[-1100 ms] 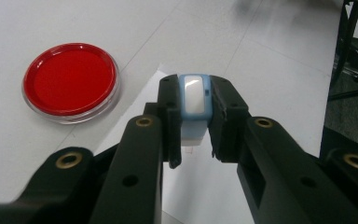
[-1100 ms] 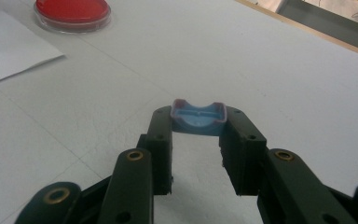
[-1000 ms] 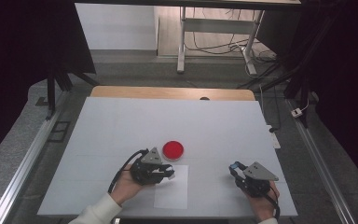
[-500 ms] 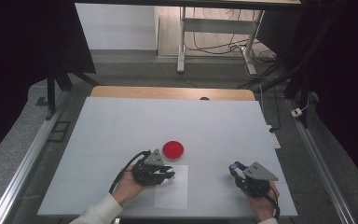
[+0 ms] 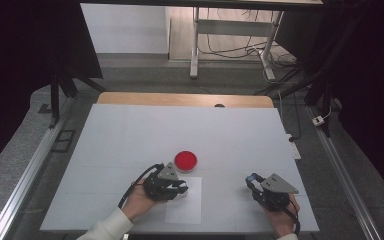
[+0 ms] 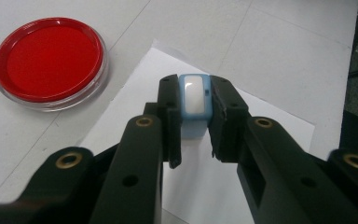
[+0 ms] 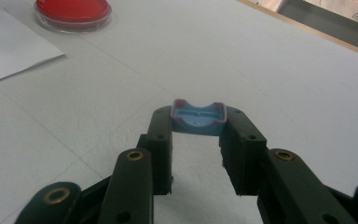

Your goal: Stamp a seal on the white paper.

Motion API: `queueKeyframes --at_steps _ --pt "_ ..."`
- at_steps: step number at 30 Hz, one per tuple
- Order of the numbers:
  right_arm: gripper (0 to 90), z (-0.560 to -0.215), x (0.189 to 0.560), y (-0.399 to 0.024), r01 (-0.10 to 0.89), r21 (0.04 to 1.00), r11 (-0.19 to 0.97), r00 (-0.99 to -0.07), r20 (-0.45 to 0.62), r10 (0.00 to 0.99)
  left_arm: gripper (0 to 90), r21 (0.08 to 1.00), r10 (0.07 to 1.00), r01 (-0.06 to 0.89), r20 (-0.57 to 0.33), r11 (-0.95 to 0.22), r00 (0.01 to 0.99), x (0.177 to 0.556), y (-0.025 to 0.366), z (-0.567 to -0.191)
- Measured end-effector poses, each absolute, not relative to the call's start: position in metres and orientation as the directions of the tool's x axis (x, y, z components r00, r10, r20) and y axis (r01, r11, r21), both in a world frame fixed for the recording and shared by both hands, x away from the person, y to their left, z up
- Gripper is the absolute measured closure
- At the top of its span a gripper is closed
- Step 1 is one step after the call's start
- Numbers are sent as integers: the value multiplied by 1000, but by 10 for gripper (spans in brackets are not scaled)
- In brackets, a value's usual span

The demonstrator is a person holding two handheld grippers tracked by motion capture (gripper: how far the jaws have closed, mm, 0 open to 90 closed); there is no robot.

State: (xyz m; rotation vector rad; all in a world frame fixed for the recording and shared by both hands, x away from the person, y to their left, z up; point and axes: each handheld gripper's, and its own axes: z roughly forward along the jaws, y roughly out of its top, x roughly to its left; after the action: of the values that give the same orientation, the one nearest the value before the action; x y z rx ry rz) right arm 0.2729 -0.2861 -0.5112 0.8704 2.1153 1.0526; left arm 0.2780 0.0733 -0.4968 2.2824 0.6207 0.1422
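My left gripper (image 5: 182,188) is shut on a small light-blue stamp with a white face (image 6: 194,99), held just over a white sheet of paper (image 5: 184,205). A round red ink pad in a clear dish (image 5: 185,160) lies on the table just beyond that gripper; in the left gripper view the red ink pad (image 6: 50,56) sits at the upper left and the paper (image 6: 265,149) under the jaws. My right gripper (image 5: 252,180), low at the front right, is shut on a light-blue cap (image 7: 198,116), its hollow side up.
The white table (image 5: 190,130) stretches wide beyond the ink pad, with a wooden strip (image 5: 180,99) along its far edge. Metal rails (image 5: 30,165) flank the table, and cables and a stand (image 5: 230,45) lie on the floor behind. In the right gripper view the paper (image 7: 9,44) lies at the far left.
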Motion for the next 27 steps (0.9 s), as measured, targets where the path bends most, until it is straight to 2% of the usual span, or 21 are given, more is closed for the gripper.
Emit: queueKeyframes --at_steps 27 --pt "650 -512 273 -286 283 835 472 -596 -232 768 755 685 471 381 -63 -621 880 276 69 -501"
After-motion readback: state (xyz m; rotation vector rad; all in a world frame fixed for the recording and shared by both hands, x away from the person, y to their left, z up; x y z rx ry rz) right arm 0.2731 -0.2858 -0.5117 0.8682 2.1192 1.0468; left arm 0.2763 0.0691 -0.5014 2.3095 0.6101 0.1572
